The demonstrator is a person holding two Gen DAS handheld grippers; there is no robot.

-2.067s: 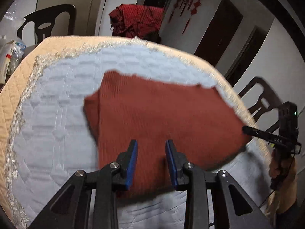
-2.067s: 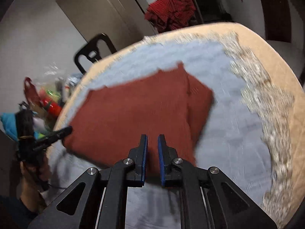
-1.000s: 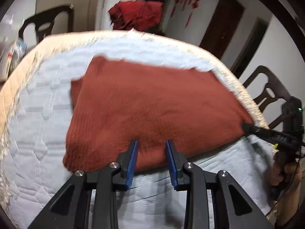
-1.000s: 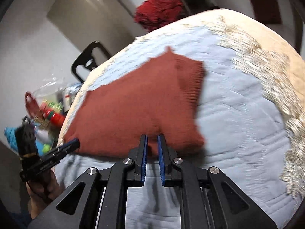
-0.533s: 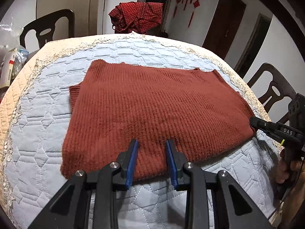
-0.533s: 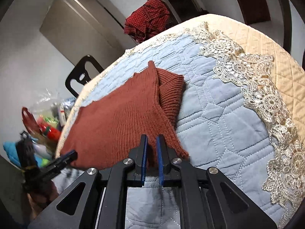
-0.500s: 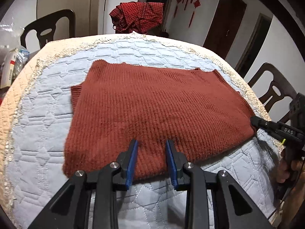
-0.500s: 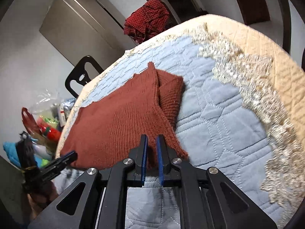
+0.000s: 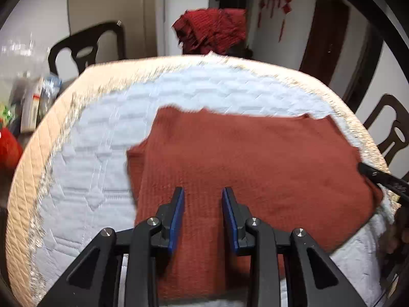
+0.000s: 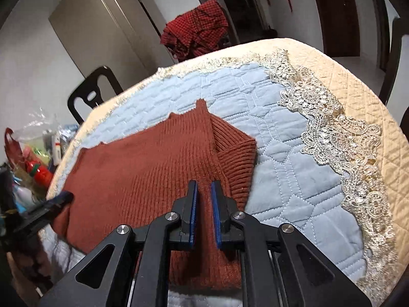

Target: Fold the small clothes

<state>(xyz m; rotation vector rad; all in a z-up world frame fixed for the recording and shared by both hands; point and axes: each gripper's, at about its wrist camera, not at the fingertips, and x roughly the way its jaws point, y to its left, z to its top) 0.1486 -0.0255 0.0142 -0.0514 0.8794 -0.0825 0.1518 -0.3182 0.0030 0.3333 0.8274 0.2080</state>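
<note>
A rust-red knitted sweater lies folded on the blue quilted table cover. It also shows in the right wrist view, with a ribbed cuff sticking out at its right side. My left gripper is open, its jaws over the sweater's near edge with cloth showing between them. My right gripper has its jaws close together with a narrow gap, over the sweater's near edge; whether it pinches cloth is unclear. Each gripper's tip shows at the edge of the other's view.
The round table has a beige quilted rim with lace trim. Dark chairs stand around it. A red checked garment hangs on a far chair. Bags and bottles crowd the side beyond the table.
Both grippers have moved forward over the sweater's near edge, so the sweater now reaches under the jaws. The left view is blurred by motion.
</note>
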